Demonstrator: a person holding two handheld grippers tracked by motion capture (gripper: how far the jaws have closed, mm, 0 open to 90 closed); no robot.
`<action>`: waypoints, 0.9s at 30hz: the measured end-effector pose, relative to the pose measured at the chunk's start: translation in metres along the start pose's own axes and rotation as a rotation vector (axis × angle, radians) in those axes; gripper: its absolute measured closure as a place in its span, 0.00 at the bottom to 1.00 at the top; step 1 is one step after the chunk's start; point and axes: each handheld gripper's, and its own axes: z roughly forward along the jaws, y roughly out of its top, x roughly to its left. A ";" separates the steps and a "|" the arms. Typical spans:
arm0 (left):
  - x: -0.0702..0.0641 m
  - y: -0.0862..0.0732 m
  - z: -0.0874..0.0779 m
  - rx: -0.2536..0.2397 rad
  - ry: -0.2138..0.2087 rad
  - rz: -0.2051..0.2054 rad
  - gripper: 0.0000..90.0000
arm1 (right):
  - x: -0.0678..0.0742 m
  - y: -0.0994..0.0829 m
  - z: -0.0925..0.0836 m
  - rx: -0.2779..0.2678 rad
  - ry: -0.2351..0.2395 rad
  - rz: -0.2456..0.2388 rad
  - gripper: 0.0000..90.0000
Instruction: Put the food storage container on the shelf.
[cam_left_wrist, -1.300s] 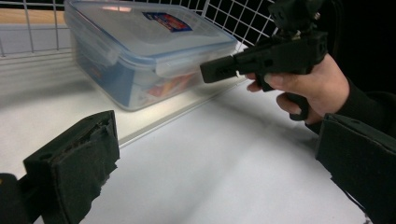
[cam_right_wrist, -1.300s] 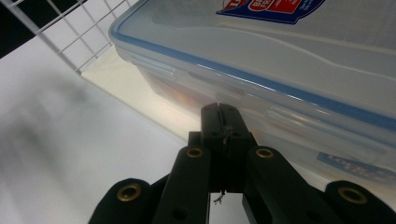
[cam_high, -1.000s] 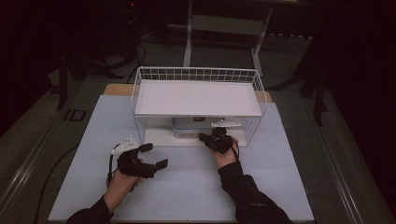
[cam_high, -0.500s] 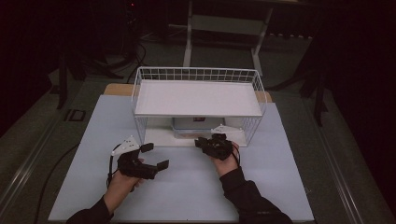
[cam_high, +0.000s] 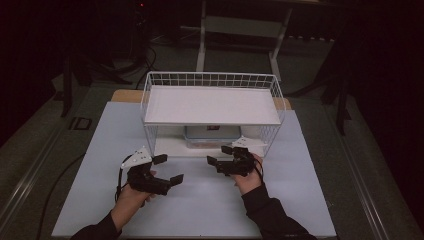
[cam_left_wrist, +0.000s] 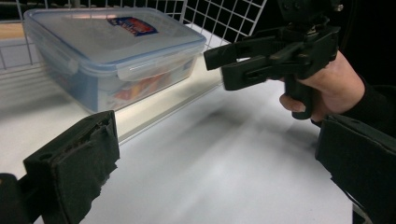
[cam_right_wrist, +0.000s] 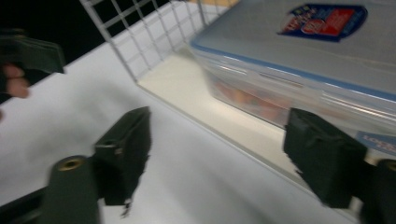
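A clear plastic container (cam_high: 211, 136) with a blue-rimmed lid and a red and blue label sits on the lower level of a white wire rack (cam_high: 212, 105), under its white top shelf. The container (cam_left_wrist: 112, 51) fills the upper left of the left gripper view and lies ahead in the right gripper view (cam_right_wrist: 303, 60). My left gripper (cam_high: 168, 169) is open over the white table in front of the rack's left corner, its jaws wide apart (cam_left_wrist: 215, 135). My right gripper (cam_high: 219, 155) is open just before the rack's front edge, facing the container (cam_right_wrist: 219, 135), holding nothing.
The white tabletop (cam_high: 200, 210) stretches between the rack and the near edge. The rack's wire side walls (cam_right_wrist: 154, 32) flank the container. A dark floor with cables and a metal stand (cam_high: 202, 35) lies beyond the table.
My right gripper has drawn back a little from the rack towards the person. The left gripper has hardly moved.
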 end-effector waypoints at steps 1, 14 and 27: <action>-0.003 0.003 -0.004 0.003 -0.005 0.015 0.00 | 0.002 -0.001 -0.008 -0.005 0.010 0.007 0.20; -0.009 0.004 -0.023 -0.001 0.001 0.015 0.00 | 0.005 -0.017 -0.054 -0.029 0.012 -0.024 0.19; -0.009 -0.008 -0.040 0.001 0.015 0.008 0.00 | 0.005 -0.037 -0.089 -0.050 -0.008 -0.014 0.20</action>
